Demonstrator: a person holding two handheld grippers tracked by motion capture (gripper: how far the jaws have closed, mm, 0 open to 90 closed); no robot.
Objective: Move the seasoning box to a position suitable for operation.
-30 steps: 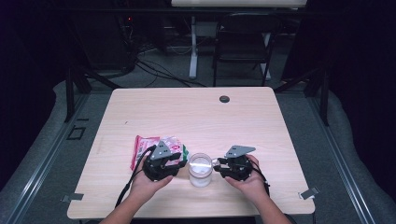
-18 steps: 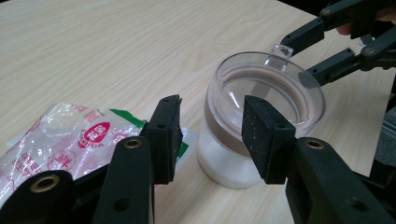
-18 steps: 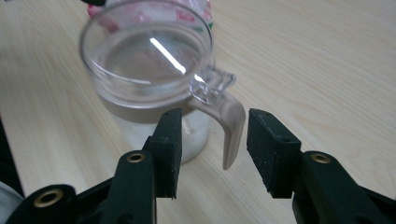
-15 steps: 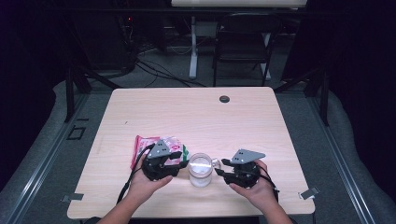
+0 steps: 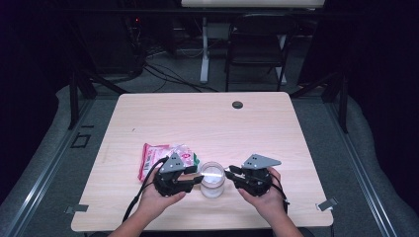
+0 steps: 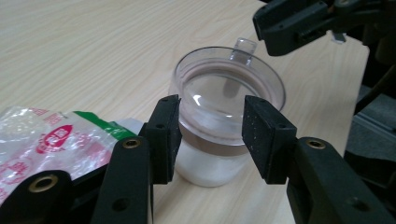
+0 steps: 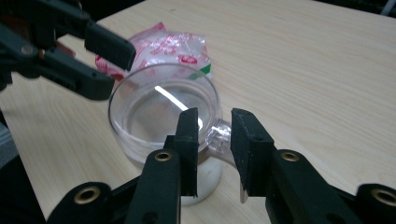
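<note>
A clear glass mug (image 5: 212,180) with white contents at its bottom stands near the table's front edge. My right gripper (image 5: 230,172) comes in from its right. In the right gripper view its jaws (image 7: 215,126) stand narrow and shut on the mug's clear handle (image 7: 218,136). My left gripper (image 5: 197,178) sits at the mug's left side, open, and the mug's wall (image 6: 224,107) lies just beyond its pads (image 6: 211,126). A red, white and green plastic packet (image 5: 158,155) lies flat behind the left hand.
A small black disc (image 5: 237,104) is set in the wooden table (image 5: 197,123) near its far edge. A dark chair (image 5: 257,44) and floor cables (image 5: 163,69) lie beyond the table. The front edge is close under both hands.
My right gripper has moved left, up to the mug, and its jaws now hold the handle. The left gripper and the mug have stayed in place.
</note>
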